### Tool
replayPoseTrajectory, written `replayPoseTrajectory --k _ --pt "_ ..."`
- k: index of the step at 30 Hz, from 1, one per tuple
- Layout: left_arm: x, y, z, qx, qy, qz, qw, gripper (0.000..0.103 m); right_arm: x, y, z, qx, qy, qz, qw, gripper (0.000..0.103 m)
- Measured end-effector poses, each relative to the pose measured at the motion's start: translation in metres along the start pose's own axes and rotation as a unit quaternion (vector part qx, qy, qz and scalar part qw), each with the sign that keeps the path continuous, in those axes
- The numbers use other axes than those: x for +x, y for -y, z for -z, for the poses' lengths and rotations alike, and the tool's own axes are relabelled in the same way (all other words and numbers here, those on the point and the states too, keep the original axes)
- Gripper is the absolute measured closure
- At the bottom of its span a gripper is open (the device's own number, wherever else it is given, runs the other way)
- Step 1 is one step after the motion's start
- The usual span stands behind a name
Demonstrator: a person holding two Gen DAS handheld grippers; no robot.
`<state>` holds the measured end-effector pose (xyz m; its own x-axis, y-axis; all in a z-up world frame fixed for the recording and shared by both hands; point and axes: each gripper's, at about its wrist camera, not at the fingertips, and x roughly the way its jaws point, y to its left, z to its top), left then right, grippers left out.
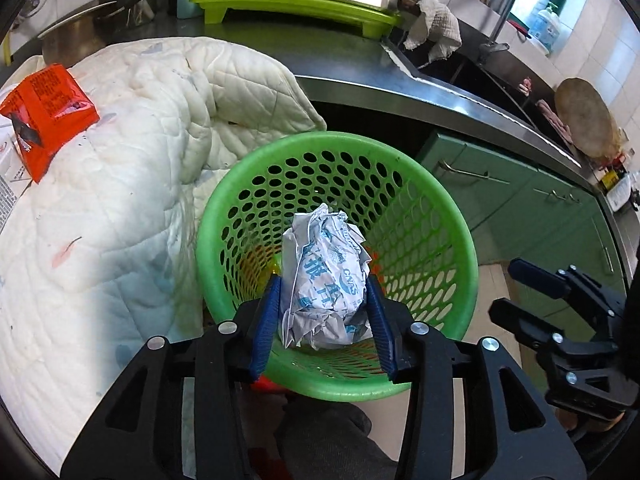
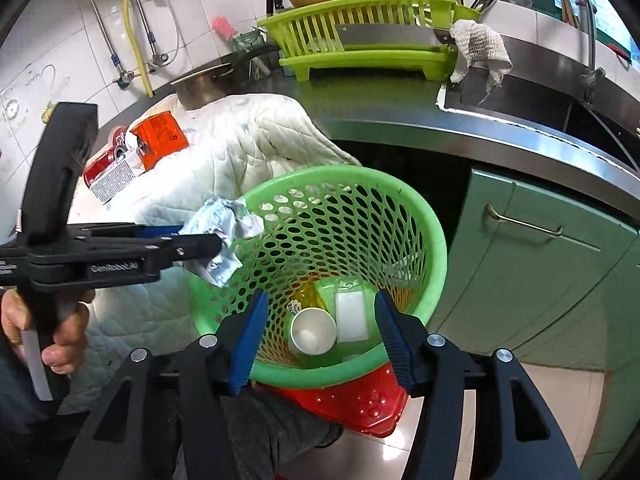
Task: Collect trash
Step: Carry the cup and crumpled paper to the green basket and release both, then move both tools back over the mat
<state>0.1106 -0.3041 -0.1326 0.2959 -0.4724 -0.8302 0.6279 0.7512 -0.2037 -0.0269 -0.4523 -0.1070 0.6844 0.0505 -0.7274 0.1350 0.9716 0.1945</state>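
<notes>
My left gripper (image 1: 326,320) has its jaws narrowly around the crumpled paper wad (image 1: 326,276), long axis running along the fingers, directly above the green basket (image 1: 460,240). My right gripper (image 2: 320,336) gapes empty over the same basket; the orange packet (image 1: 48,112) lies far left.

Perforated glossy plastic basket (image 1: 452,216), crumpled printed paper wad (image 1: 324,280), quilted matt cloth (image 1: 120,168), brushed steel counter (image 1: 400,80).

A home kitchen: steel counter (image 2: 460,128) with sink (image 2: 520,96) and tap (image 2: 580,8), green dish rack (image 2: 368,36) of crockery, tiled walls (image 2: 60,60), green cupboards (image 2: 540,248)
</notes>
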Motion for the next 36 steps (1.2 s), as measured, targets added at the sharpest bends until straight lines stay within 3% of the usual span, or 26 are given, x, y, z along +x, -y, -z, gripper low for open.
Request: replayPoseTrajectory --k 15,25,36 --pt "-0.023 -0.002 -0.002 -0.003 0.023 -0.001 0.9997 0.041 -0.015 -0.006 -0.007 -0.004 0.019 0.000 1.000 0.037" --pt "-0.063 -0.022 0.002 -0.006 0.056 -0.034 0.9978 0.037 -0.017 -0.032 -0.021 -0.032 0.029 -0.011 0.999 0.030" --pt "-0.120 -0.079 0.012 -0.038 0.095 -0.084 0.9912 0.035 -0.002 -0.084 -0.044 -0.078 0.035 -0.043 0.995 0.022"
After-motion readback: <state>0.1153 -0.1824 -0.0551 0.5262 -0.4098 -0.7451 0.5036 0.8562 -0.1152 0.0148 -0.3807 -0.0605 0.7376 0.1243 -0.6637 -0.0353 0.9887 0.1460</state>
